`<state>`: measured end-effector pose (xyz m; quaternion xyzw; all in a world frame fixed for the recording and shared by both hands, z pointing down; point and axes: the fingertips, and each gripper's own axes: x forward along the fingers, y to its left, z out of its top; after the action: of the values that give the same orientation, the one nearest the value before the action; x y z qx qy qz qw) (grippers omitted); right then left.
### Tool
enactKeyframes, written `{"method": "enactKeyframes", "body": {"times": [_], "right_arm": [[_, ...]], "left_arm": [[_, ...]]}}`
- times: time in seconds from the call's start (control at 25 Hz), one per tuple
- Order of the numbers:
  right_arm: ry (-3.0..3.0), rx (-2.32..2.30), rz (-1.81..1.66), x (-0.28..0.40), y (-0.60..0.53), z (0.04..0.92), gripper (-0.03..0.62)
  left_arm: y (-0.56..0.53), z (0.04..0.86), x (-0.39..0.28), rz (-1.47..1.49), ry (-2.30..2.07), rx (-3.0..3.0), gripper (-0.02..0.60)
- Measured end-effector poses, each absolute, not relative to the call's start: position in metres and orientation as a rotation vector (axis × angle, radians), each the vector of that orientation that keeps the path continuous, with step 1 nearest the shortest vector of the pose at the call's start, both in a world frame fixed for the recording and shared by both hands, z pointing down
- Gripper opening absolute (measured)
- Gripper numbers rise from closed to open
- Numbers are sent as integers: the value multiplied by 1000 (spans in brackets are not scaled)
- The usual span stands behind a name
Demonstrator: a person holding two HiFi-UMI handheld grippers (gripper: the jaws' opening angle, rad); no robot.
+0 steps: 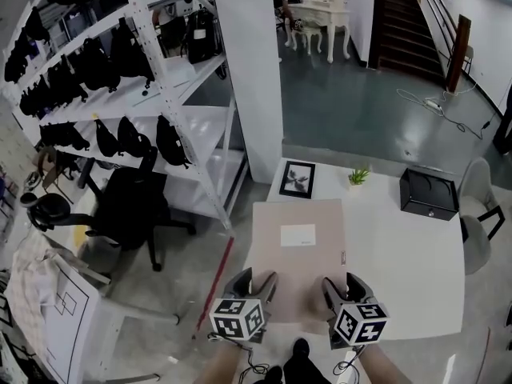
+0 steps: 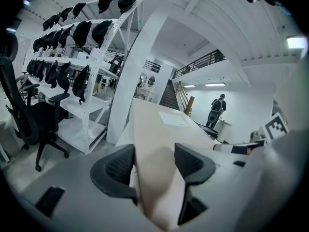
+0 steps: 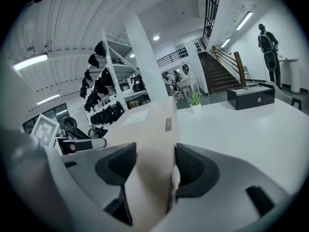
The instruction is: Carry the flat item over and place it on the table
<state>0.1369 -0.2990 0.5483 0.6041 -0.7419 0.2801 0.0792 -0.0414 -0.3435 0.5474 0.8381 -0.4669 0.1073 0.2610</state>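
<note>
1. We see a white shelving rack [image 1: 172, 86] hung with dark bags at the left, with a black office chair [image 1: 128, 206] in front of it.
2. The white table [image 1: 416, 254] fills the right of the head view, directly ahead of both grippers.
3. The flat item [image 1: 300, 250], a tan card-like sheet, lies level over the table's left part, its near edge towards us. From above we cannot tell whether it rests on the tabletop or hangs just over it.
4. The left gripper [image 1: 254, 283] is clamped on the sheet's near left corner. In its own view, the sheet [image 2: 154, 129] runs out between the two dark pads of that gripper [image 2: 153, 166], pinched from both sides.
5. The right gripper [image 1: 344, 286] grips the near right corner. Its view shows the sheet [image 3: 149, 129] squeezed edge-on between the jaws of this gripper [image 3: 153, 168].
6. A black box [image 1: 430, 194] sits at the table's far right.
7. A framed picture [image 1: 298, 179] lies at the far left corner, just beyond the sheet.
8. A white label [image 1: 298, 234] is stuck near the sheet's middle.
9. A small green plant [image 1: 358, 177] stands between the frame and the box.
</note>
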Motion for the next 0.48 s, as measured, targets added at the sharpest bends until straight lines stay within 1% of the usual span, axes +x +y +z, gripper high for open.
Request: {"method": "enactKeyframes", "body": {"times": [0.48], "right_arm": [[-2190,1751,945,143,-317,571,255]], "left_arm": [[-360,565,-36,377,-1264,2205,264]]}}
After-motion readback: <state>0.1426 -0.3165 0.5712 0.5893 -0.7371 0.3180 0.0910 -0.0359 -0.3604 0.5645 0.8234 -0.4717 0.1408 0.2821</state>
